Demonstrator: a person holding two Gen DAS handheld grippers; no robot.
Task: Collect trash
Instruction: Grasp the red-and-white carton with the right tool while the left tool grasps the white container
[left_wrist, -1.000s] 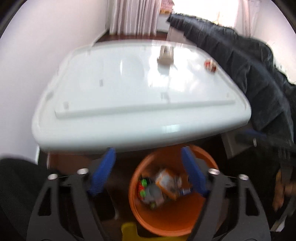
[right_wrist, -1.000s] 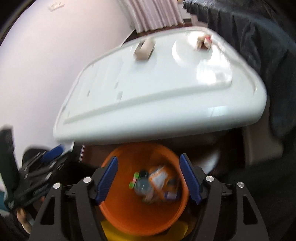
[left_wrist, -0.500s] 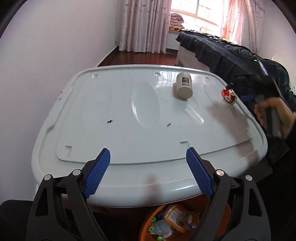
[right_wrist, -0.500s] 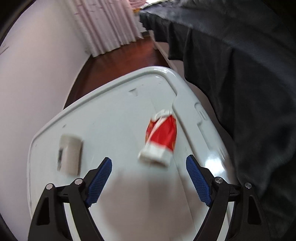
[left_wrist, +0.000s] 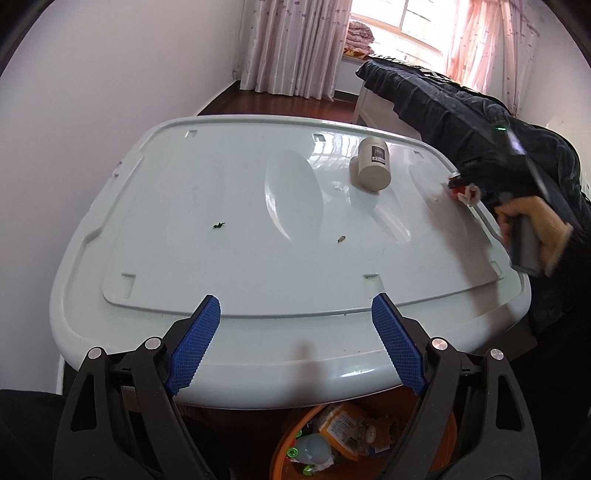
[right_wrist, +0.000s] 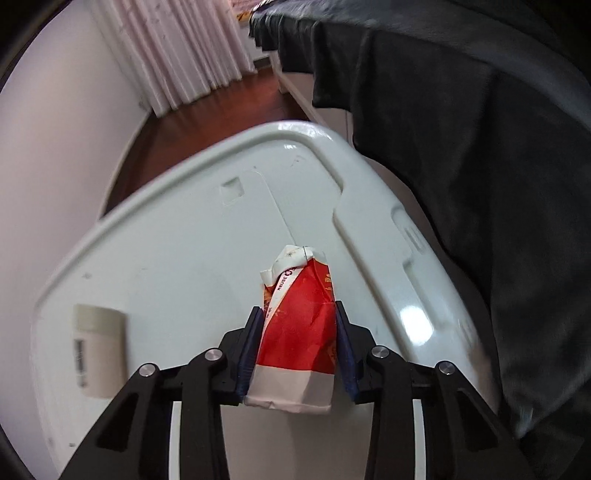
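Note:
My right gripper (right_wrist: 298, 315) is shut on a crumpled red and white carton (right_wrist: 299, 328) at the right side of the white table (right_wrist: 177, 258). The carton (left_wrist: 463, 190) also shows in the left wrist view beside the hand holding that gripper. A beige cylindrical cup (left_wrist: 373, 164) lies on its side on the table; it also shows in the right wrist view (right_wrist: 98, 347). My left gripper (left_wrist: 295, 314) is open and empty over the table's near edge. An orange bin (left_wrist: 354, 439) with trash in it stands below that edge.
Two small dark scraps (left_wrist: 218, 225) (left_wrist: 340, 239) lie on the table (left_wrist: 184, 192). A bed with a dark blanket (left_wrist: 461, 107) runs along the right side. A white wall (left_wrist: 110, 74) is on the left, curtains (left_wrist: 295, 44) at the back.
My right gripper moved up from the bin to the red carton and closed on it. My left gripper rose from the bin to the table's near edge and stayed open.

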